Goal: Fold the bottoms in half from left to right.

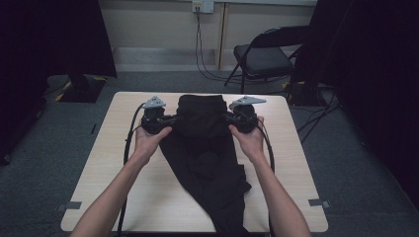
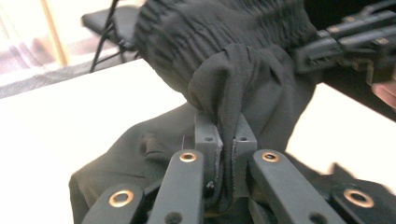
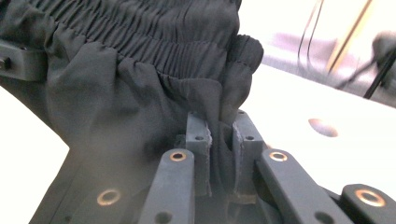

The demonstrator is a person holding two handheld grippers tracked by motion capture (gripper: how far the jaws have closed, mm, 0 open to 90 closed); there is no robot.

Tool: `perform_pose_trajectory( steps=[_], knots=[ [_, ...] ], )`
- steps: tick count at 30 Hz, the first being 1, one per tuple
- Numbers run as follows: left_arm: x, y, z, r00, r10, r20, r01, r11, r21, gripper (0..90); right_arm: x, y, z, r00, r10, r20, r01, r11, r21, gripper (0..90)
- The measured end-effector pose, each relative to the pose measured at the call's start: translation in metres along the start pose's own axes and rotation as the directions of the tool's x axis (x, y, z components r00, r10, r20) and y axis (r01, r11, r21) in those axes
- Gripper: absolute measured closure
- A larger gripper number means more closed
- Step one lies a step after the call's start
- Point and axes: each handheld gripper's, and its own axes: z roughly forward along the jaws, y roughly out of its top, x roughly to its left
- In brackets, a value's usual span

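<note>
A pair of black trousers (image 1: pixel 205 148) lay on a pale wooden table (image 1: pixel 104 163), the gathered waistband at the far end and the legs trailing toward the person's edge. The left gripper (image 1: pixel 170 120) pinched the waistband's left side — in the left gripper view its jaws were clamped on a fold of the cloth (image 2: pixel 224 116). The right gripper (image 1: pixel 228 117) held the opposite side the same way, fabric (image 3: pixel 219 112) squeezed between its jaws. A folding chair (image 1: pixel 264 57) stood beyond the table.
</note>
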Motion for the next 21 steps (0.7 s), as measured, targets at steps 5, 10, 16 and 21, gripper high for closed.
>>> perform_pose_trajectory(
  steps=[5,10,16,21],
  knots=[
    [-0.04,0.023,-0.035,0.9946,0.046,0.093,-0.037,0.9949,-0.094,85.8,0.004,0.027,-0.054,0.999,-0.037,-0.025,0.034,0.993,-0.116,80.5],
    [-0.09,0.003,-0.06,0.9744,0.091,0.206,-0.074,0.9934,-0.087,85.4,0.02,0.005,-0.106,0.9942,-0.066,-0.085,0.048,0.98,-0.193,80.6],
    [-0.114,-0.071,-0.043,0.9688,0.05,0.243,-0.078,0.9909,0.11,85.3,0.034,-0.07,-0.114,0.988,-0.065,-0.14,0.063,0.998,-0.018,80.8],
    [-0.1,-0.123,-0.012,0.9784,-0.028,0.205,-0.031,0.9591,0.281,85.1,0.049,-0.135,-0.097,0.977,-0.036,-0.21,0.076,0.98,0.185,80.8]
  ],
)
